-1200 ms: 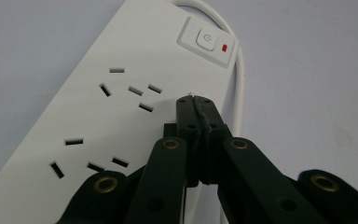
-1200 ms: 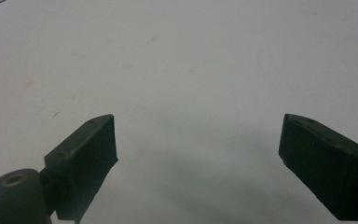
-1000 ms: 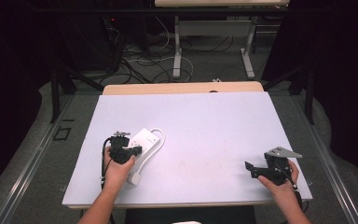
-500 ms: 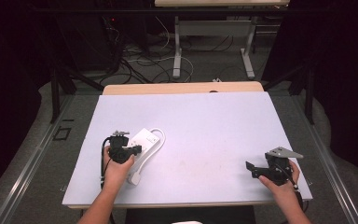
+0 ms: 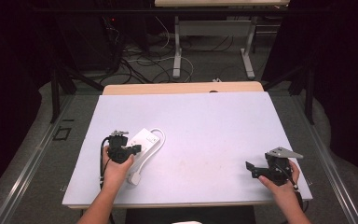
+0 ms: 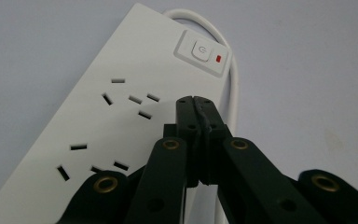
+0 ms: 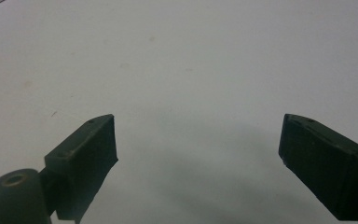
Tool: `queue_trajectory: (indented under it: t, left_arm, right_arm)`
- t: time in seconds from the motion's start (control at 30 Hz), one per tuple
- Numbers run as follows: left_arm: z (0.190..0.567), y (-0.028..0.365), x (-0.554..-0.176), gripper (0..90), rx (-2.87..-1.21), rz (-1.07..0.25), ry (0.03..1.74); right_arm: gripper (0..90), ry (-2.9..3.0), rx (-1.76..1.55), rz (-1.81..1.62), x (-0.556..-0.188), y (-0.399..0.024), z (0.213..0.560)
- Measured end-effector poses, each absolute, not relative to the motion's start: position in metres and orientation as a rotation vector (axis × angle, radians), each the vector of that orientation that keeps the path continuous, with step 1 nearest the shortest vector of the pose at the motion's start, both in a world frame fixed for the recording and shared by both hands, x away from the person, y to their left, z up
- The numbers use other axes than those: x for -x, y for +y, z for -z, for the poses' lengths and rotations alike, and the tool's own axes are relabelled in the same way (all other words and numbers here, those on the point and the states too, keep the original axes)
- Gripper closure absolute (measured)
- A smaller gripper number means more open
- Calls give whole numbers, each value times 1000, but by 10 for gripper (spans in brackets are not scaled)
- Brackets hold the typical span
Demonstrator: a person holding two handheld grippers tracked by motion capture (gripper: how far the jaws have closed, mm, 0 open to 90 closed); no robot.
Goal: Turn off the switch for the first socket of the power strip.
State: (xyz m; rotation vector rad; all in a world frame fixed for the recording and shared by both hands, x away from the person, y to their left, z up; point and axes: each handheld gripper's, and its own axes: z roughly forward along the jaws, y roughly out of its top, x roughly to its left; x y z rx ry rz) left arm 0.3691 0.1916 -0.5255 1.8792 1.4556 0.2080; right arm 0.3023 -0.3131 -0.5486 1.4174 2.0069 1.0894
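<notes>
Your left gripper (image 6: 196, 100), jaws closed on nothing, hovers over the power strip (image 6: 121, 107) near its switch (image 6: 201, 50). Your right gripper (image 7: 198, 154) idles wide open; next, press that switch squarely

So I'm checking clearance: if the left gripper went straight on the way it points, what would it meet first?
Probably the white power strip: the shut left gripper hovers over its socket face, short of the switch. Depth is unclear.

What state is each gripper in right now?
Left gripper: closed, holding nothing, over the power strip.
Right gripper: open, holding nothing, above the table.
</notes>
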Motion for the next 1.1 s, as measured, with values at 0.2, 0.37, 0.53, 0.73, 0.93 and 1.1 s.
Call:
queue_trajectory:
  t: [0.2, 0.37, 0.53, 0.73, 0.93, 1.1]
  left_arm:
    - [525, 192, -367, 900, -1872, -209, 1454]
    - [522, 188, -368, 858, -1881, -194, 1427]
    - [521, 182, -370, 821, -1903, -225, 1403]
    - [524, 183, -371, 786, -1912, -207, 1404]
    - [524, 190, -370, 742, -1934, -228, 1392]
    - [518, 198, -368, 684, -1950, -241, 1381]
  right_arm:
    - [108, 2013, -1405, -1090, -303, -312, 548]
    - [108, 2010, -1406, -1081, -304, -311, 549]
    - [108, 2008, -1410, -1083, -304, -311, 549]
    - [108, 2004, -1419, -1085, -303, -312, 549]
    - [109, 1999, -1406, -1081, -303, -312, 550]
    - [109, 2005, -1417, -1085, -303, -311, 549]
